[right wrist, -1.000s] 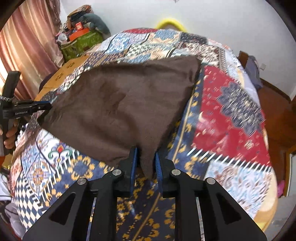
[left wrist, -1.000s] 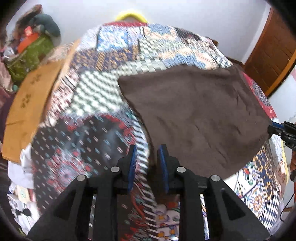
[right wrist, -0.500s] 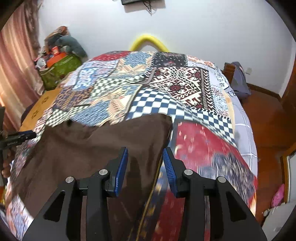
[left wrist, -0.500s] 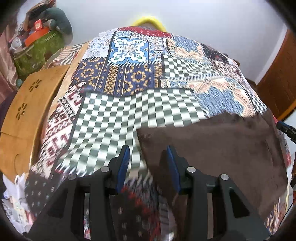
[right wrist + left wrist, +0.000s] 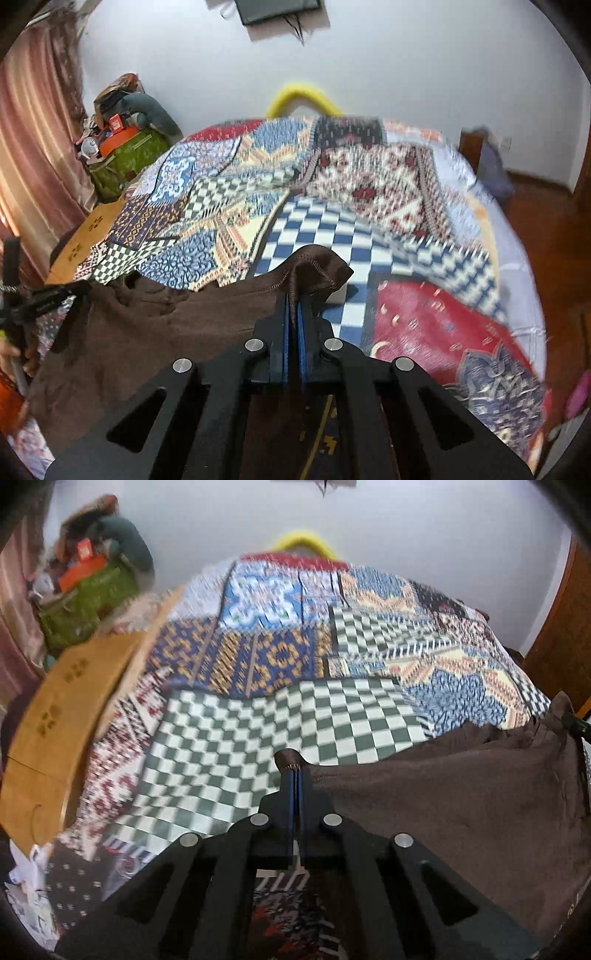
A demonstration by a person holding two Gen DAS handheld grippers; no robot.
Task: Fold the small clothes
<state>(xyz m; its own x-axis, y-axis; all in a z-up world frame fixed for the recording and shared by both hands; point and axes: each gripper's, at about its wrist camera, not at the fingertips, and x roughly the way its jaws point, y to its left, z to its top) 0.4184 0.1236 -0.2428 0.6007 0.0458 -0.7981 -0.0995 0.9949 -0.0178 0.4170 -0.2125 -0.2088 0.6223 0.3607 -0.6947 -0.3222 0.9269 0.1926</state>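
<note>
A patchwork bedspread of checks and patterned blocks is covering the bed and filling the middle of both views, with a white wall rising behind it and a yellow curved bar showing at the bed's far edge. In the upper left of the right wrist view a pink curtain is hanging, and beside it a green bag is sitting with an orange box and other blurred items piled on top. A tan wooden board is lying along the left edge of the left wrist view, and wooden flooring is showing at the right of the right wrist view. The brown cloth is lying spread on the bedspread in the lower part of both frames. The left gripper is pinching one corner of it, its blue pads having just been closing onto the fabric, and a small tuft is poking above the tips. The right gripper is likewise clamping the opposite stitched corner, its jaws having just been closing on it. Beyond the cloth's far edge, the bedspread is lying open toward the wall.
</note>
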